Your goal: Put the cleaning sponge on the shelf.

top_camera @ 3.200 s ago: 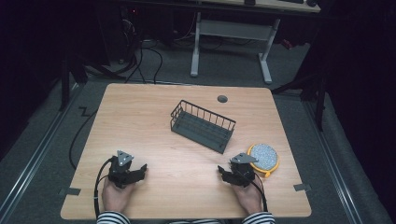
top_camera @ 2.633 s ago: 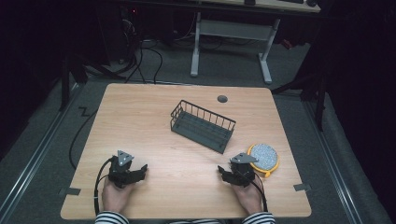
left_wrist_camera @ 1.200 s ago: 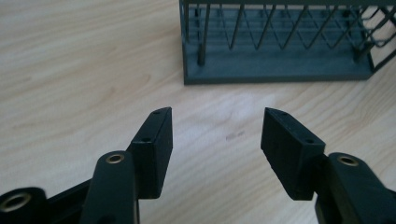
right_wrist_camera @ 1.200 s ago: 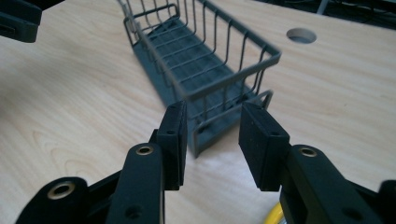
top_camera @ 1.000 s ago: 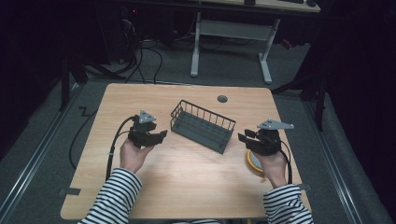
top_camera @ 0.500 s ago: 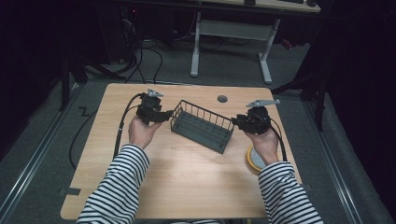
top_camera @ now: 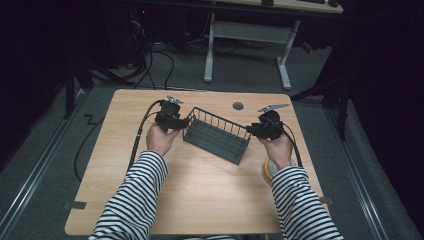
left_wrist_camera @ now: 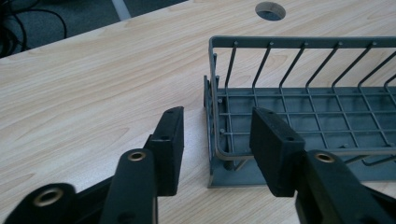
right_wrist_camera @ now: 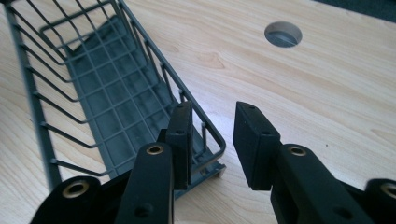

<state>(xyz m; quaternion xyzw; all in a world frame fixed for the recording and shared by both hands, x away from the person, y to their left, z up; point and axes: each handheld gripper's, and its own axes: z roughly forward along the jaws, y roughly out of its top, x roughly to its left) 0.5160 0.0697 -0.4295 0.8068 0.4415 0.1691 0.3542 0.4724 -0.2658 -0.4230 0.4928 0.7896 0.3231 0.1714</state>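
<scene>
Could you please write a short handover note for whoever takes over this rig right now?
Left tongs: open, jaws either side of the end wall of the dark grey wire basket, not closed on it.
Right tongs: open, astride the basket's other end rim.
The basket sits mid-table on the light wooden table, empty. A yellow round object lies under the right forearm.
Done: both tongs placed at the basket's ends.
Left: probably close both and lift.

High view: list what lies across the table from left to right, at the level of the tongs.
Left cable → left tongs → wire basket → right tongs → right cable.
</scene>
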